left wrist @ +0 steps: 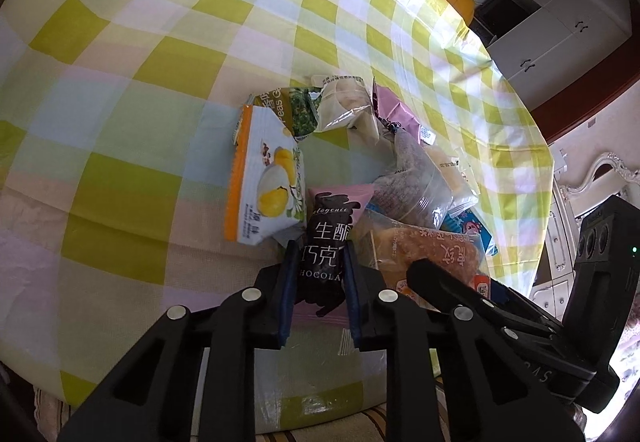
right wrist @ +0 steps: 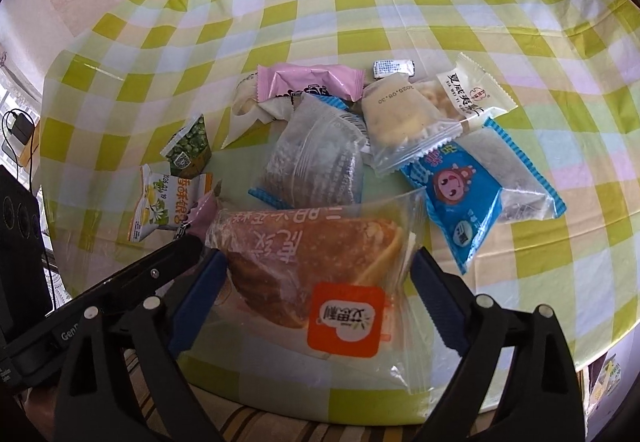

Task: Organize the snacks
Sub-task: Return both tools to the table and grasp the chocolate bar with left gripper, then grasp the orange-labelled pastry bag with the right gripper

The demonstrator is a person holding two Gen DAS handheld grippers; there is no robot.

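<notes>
Through the left wrist camera I am looking down my left gripper (left wrist: 320, 254) at the pile of snacks on the checked tablecloth (left wrist: 120, 89). My two blue pads are pressing the sides of the pink chocolate packet (left wrist: 326, 242), so this gripper is clenched on it. The packet is lying straight ahead at twelve o'clock, its dark printed face up and its far end pointing into the heap. At eleven o'clock the white and orange packet (left wrist: 264, 181) is lying just beside it, and at two o'clock the clear meat floss bread bag (left wrist: 424, 242) is touching its edge. To do this well, I am judging that I should lift the chocolate straight up and draw it back slowly, so its seams are not dragging the neighbours along.

Through the right wrist camera I am seeing my right gripper (right wrist: 316, 262) spread wide around the meat floss bread bag (right wrist: 320, 266). The blue fingers are standing at either side of the bag, at nine and three o'clock; they look released, and I cannot tell whether the pads are touching the film. The bag is filling the space at twelve o'clock. Beyond it the grey translucent packet (right wrist: 320, 157) is lying at twelve, the blue cartoon packet (right wrist: 456, 189) at one o'clock. Judging from this, I should be closing gently, since the bread is soft
</notes>
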